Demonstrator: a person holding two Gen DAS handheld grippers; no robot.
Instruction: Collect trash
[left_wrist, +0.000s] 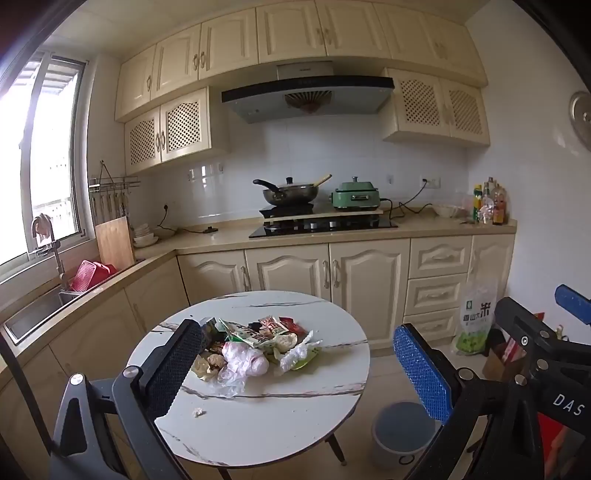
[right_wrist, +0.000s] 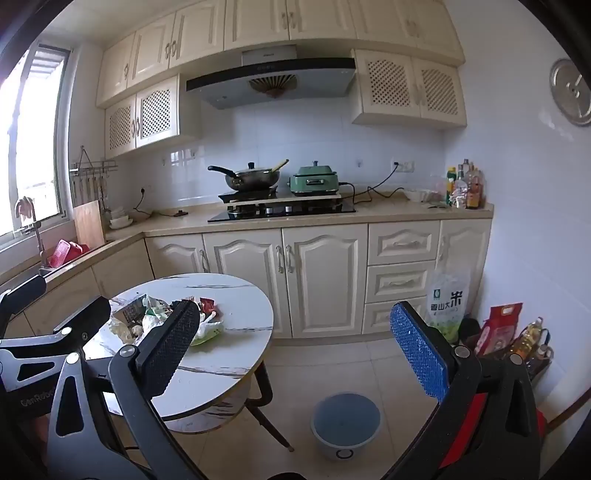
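Trash (left_wrist: 255, 350) is lying in a pile on the round white table (left_wrist: 295, 417). We are holding our left gripper (left_wrist: 299, 373) above it, jaws wide apart, holding nothing. Our right gripper (right_wrist: 295, 354) is gaping open too. At five o'clock from the table, a grey bin (right_wrist: 345, 424) is sitting on the floor.

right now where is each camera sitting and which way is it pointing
Left wrist: on the left gripper, raised in front of the round table, facing the trash pile and stove counter; its open fingers and, at right, part of the right gripper show.
Right wrist: on the right gripper, further right, facing the counter with the bin on the floor below; its open fingers and part of the left gripper show.
Shared: table, trash pile, bin, wok, rice bag.
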